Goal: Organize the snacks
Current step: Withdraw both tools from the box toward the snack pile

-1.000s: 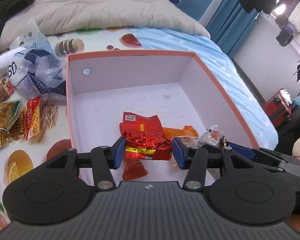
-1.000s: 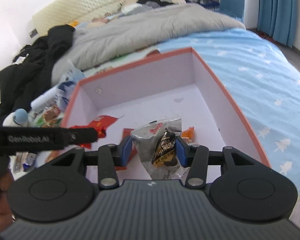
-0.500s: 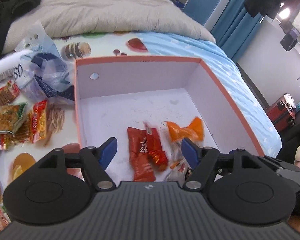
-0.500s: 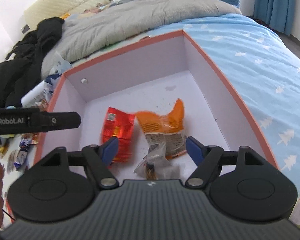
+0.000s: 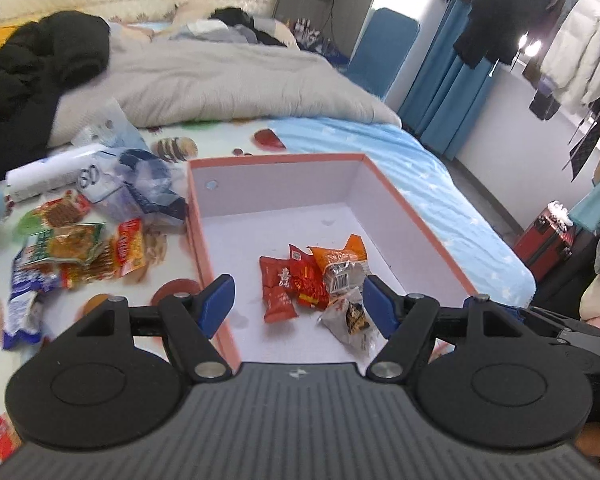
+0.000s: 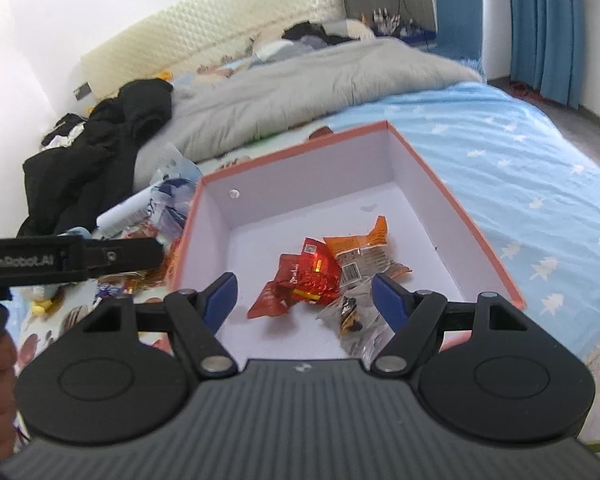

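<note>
An orange-rimmed white box (image 5: pixel 400 200) (image 6: pixel 440 184) stands on the bed. Inside lie red snack packets (image 5: pixel 278 284) (image 6: pixel 300 276), an orange packet (image 5: pixel 336 256) (image 6: pixel 364 248) and a clear packet with a dark snack (image 5: pixel 350 318) (image 6: pixel 352 320). My left gripper (image 5: pixel 298 300) is open and empty above the box's near edge. My right gripper (image 6: pixel 304 294) is open and empty, also above the near part of the box. Loose snack packets (image 5: pixel 76 248) lie on the bed left of the box.
A crumpled plastic bag (image 5: pixel 136 184) and a white tube (image 5: pixel 48 176) lie beside the box's far left corner. A grey duvet (image 5: pixel 220 76) and black clothes (image 5: pixel 32 68) lie behind. The bed's edge, a red suitcase (image 5: pixel 544 236) and blue curtains (image 5: pixel 440 92) are to the right.
Both grippers opened and let go: the left dropped a red packet, the right the clear packet, into the box. Both then pulled back and up from the box.
</note>
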Available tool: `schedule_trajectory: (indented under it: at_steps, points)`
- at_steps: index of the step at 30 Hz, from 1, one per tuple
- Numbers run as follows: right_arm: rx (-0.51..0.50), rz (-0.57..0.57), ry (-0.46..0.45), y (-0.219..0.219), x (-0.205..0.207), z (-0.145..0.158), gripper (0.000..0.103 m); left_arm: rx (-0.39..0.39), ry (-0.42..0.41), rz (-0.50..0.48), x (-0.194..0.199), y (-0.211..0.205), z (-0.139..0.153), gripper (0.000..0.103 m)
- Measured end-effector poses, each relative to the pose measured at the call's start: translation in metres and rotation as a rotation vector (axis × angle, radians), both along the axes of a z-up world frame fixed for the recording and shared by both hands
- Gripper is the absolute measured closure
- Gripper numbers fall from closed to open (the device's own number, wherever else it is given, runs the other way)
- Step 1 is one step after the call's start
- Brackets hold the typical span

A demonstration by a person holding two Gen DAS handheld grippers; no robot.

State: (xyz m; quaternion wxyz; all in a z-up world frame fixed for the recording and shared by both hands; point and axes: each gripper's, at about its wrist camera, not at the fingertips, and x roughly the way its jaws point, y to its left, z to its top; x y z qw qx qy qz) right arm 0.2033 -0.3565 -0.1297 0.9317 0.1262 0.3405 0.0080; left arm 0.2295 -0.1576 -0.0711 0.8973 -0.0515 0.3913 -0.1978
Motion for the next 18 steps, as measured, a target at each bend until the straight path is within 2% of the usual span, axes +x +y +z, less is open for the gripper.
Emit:
schedule_trajectory:
  at_steps: [8, 18]
  points:
    - [-0.001, 0.014, -0.072, 0.030, -0.052, 0.023, 0.027, -0.016, -0.062, 0.049, -0.075, 0.044, 0.023, 0.028]
    - [-0.005, 0.040, -0.140, 0.052, -0.101, 0.033, 0.027, -0.031, -0.103, 0.068, -0.132, 0.075, 0.032, 0.028]
